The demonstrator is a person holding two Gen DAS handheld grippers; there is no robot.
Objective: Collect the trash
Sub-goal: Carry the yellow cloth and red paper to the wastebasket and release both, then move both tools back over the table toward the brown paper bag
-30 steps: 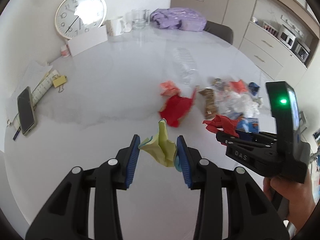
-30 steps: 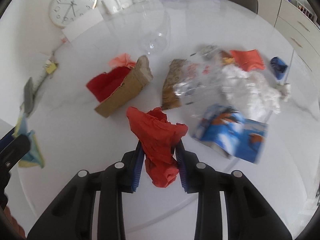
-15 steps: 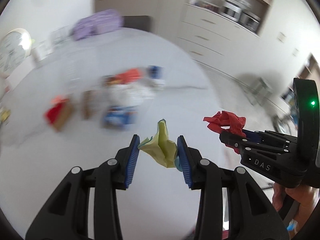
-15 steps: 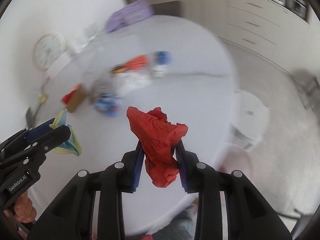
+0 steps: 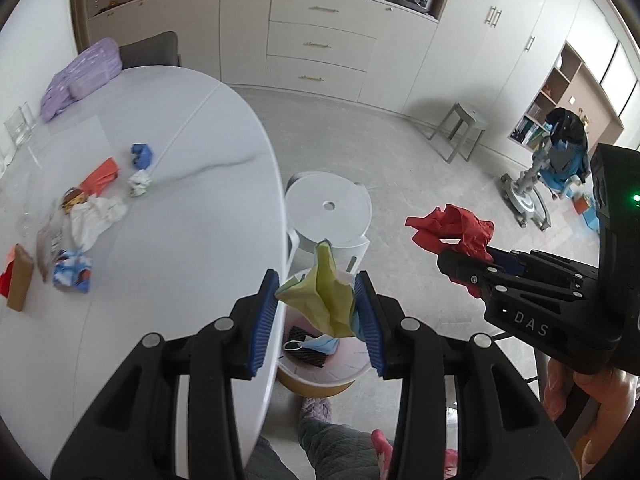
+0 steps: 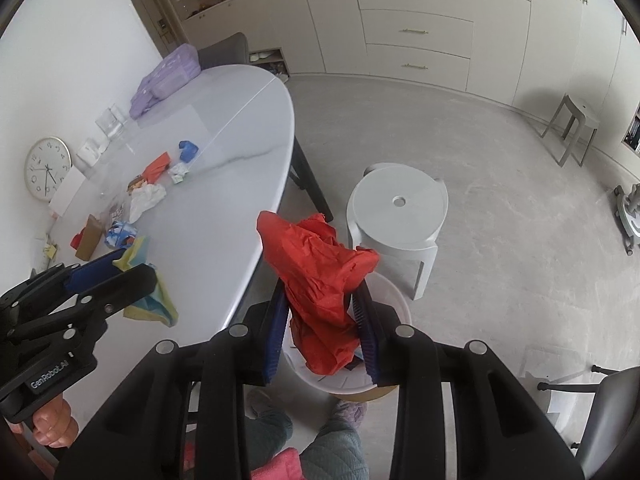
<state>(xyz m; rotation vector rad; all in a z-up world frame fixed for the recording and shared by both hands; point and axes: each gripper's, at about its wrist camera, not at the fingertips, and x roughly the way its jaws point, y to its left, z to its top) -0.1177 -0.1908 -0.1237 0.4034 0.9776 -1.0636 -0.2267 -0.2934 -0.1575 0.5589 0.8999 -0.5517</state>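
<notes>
floor [image 6: 500, 160]: pale grey | cabinets [image 6: 416, 36]: cream (brass handles) | stool [image 6: 400, 208]: white, round

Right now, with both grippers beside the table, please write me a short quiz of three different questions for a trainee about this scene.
1. True or false: the left gripper is shut on the yellow-green paper.
2. What does the right gripper hold? A) blue wrapper B) red paper C) white tissue
3. Fill in: the bin on the floor already holds a blue face ____.

Key:
1. True.
2. B, the red paper.
3. mask.
</notes>
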